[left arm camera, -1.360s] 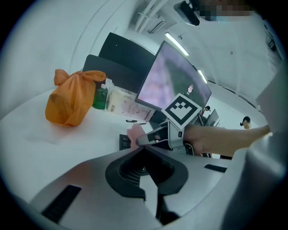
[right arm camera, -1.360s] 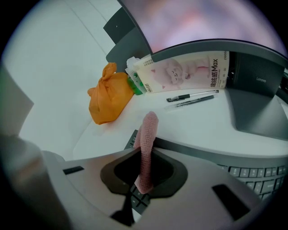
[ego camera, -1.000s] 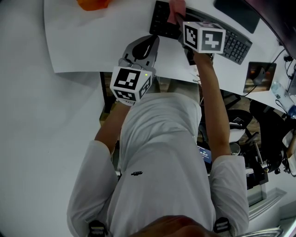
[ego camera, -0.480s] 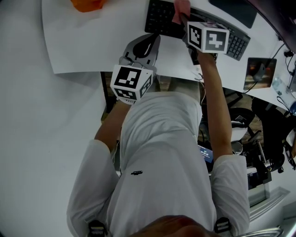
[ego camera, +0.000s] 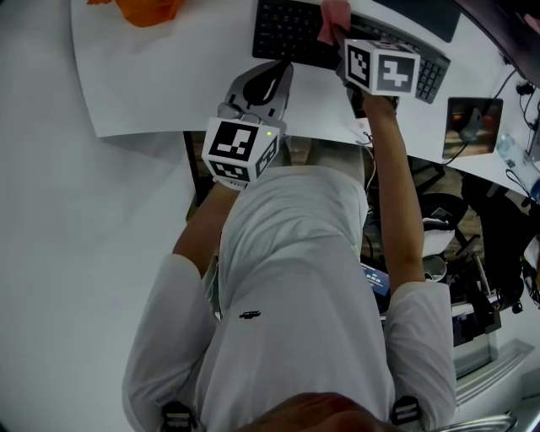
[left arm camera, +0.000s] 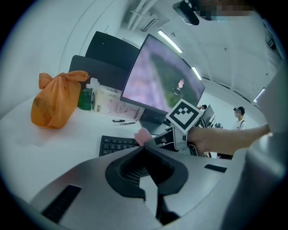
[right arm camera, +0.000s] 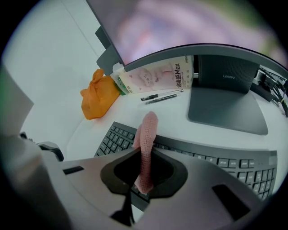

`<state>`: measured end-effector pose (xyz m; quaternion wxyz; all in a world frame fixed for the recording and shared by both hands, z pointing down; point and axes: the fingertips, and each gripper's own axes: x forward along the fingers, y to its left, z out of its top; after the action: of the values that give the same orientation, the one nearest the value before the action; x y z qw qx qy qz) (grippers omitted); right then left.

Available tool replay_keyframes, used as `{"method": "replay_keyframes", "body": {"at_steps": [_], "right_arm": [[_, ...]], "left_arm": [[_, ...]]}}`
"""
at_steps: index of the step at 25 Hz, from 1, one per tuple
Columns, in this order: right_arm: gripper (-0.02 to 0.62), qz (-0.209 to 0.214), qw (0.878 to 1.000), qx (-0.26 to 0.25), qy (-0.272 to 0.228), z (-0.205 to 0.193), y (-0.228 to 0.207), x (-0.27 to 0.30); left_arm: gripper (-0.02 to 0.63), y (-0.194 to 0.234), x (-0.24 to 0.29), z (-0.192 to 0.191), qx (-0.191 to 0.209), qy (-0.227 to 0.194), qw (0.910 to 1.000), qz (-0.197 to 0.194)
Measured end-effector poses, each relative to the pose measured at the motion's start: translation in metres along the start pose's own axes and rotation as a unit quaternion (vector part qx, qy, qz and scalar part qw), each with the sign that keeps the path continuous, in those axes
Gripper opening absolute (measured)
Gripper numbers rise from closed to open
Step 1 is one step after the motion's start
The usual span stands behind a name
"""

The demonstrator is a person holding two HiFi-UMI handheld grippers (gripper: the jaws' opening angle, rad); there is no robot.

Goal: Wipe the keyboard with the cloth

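Note:
A black keyboard (ego camera: 295, 34) lies on the white desk in front of a monitor; it also shows as the keyboard (right arm camera: 211, 157) in the right gripper view and the keyboard (left arm camera: 114, 144) in the left gripper view. My right gripper (ego camera: 333, 29) is shut on a pink cloth (right arm camera: 146, 143), whose folded end stands up over the keys. The pink cloth (ego camera: 331, 17) rests on the keyboard's middle. My left gripper (ego camera: 272, 83) hovers near the desk's front edge, just short of the keyboard, jaws together and holding nothing.
An orange bag (right arm camera: 96, 99) sits at the desk's far left beside a green bottle (left arm camera: 84, 96) and a tissue pack (right arm camera: 155, 76). Two pens (right arm camera: 159, 96) lie before the monitor stand (right arm camera: 227, 103). People stand in the background at right.
The right gripper and cloth have slid a little to the right along the keyboard. The left gripper has stayed where it was.

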<state>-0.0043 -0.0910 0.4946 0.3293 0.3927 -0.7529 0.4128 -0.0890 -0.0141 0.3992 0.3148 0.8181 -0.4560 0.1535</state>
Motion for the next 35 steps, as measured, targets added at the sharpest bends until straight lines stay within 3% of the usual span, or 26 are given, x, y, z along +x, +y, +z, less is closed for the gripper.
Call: {"method": "replay_keyframes", "body": {"at_steps": [35], "right_arm": [[0.044,-0.040,0.997,0.060,-0.010,-0.043,-0.110,-0.061]], "left_arm": [[0.018,-0.092,0.050,-0.009,0.022,0.017,0.9993,-0.027]]}}
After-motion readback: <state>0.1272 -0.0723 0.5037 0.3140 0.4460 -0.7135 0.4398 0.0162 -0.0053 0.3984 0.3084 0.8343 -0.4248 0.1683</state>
